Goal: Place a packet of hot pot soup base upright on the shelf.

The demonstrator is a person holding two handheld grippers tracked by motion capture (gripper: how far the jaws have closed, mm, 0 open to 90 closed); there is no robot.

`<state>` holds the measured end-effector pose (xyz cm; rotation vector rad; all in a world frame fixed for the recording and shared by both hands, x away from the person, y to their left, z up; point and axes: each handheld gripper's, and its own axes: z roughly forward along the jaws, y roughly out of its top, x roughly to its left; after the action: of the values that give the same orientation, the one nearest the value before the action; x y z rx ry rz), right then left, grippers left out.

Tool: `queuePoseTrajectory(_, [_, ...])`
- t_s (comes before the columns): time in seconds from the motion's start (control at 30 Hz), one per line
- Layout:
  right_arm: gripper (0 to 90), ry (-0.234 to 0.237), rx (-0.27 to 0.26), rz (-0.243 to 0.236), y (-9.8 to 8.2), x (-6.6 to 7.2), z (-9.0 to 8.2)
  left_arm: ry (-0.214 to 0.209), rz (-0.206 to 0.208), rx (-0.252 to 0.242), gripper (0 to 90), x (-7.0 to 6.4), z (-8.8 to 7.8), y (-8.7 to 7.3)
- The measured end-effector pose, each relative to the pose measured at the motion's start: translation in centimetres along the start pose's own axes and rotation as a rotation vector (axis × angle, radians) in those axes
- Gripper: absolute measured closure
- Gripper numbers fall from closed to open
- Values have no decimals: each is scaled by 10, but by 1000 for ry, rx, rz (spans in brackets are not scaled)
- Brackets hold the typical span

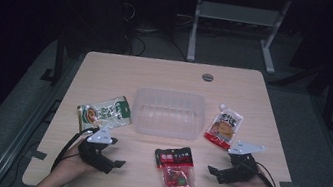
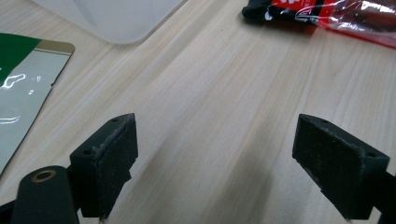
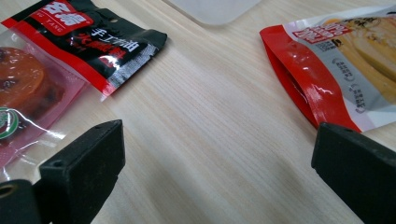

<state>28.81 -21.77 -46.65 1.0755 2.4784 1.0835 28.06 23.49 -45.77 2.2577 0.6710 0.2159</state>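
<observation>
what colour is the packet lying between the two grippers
Black top with a red band, and a clear lower part showing red contents: the middle packet, best in the right gripper view.

On the table (image 1: pixel 107 71) there are 3 snack packets and 1 clear plastic tub (image 1: pixel 168 113), which sits at the centre of the frame. The 3 packets differ: 1 green packet (image 1: pixel 104 112) at the left of the frame, 1 red and black packet (image 1: pixel 175 171) at lower centre, and 1 red and white pouch (image 1: pixel 224 127) at the right. There are 2 grippers, the left gripper (image 1: pixel 113 155) at lower left and the right gripper (image 1: pixel 219 167) at lower right, each with 2 black jaws.
</observation>
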Motion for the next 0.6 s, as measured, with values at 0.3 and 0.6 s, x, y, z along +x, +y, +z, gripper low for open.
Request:
queuePoseTrajectory(0.3, [337,31,24,-72,0,9,-11,-11,-17,13,151,0,-1,0])
queuePoseTrajectory(0.6, [863,187,63,-114,5,25,-13,-32,-46,-9,154,0,-5,2])
